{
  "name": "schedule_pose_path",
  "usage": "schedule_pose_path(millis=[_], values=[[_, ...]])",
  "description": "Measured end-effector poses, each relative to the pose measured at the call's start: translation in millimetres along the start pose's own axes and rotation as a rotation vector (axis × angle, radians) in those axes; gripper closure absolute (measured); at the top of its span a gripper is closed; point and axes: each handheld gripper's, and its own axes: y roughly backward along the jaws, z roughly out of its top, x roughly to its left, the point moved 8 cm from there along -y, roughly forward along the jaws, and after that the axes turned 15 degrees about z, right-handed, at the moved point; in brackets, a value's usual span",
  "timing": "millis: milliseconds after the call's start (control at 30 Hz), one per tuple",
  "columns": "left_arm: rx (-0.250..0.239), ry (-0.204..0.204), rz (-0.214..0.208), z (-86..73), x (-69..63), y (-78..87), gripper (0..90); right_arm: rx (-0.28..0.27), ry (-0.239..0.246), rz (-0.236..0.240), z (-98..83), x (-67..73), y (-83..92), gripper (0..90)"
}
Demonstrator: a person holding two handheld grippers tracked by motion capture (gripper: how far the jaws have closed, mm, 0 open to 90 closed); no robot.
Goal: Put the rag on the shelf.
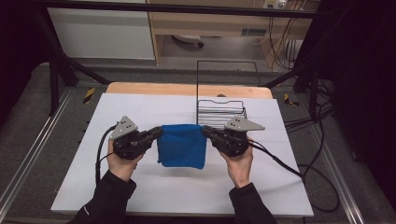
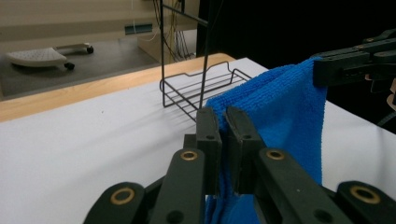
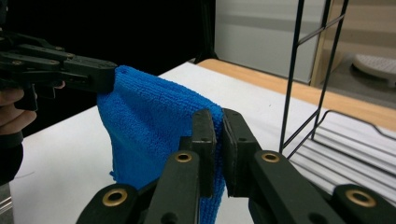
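Cloth (image 1: pixel 182 145) hangs above the surface (image 1: pixel 140 186), left tongs (image 1: pixel 158 133) and right tongs (image 1: pixel 206 132) each clamped on 1 top corner. Risk: a shallow pinch slips, dropping 1 side; excess outward pull strains the fabric.

Bright blue cloth (image 1: pixel 182 145) between your black grippers, white worktop (image 1: pixel 154 186) with pale wood edge, black wire rack (image 1: pixel 221 111), your black sleeves (image 1: pixel 111 200).
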Motion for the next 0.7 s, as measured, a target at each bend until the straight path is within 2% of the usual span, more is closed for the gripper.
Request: schedule_pose_path(millis=[333, 533, 700], values=[[-0.074, -0.010, -0.004, 18.9, -11.6, 2.2, 83.8, -0.072, 0.034, -0.010, 18.4, 3.9, 19.8, 85.0], [-0.127, 0.018, -0.006, 34.6, -15.6, 2.2, 83.8, -0.102, 0.064, -0.026, 28.5, 6.5, 28.1, 85.0], [-0.145, 0.028, -0.011, 40.9, -20.9, -0.3, 83.9, -0.126, 0.080, -0.041, 36.4, 6.0, 37.0, 85.0]])
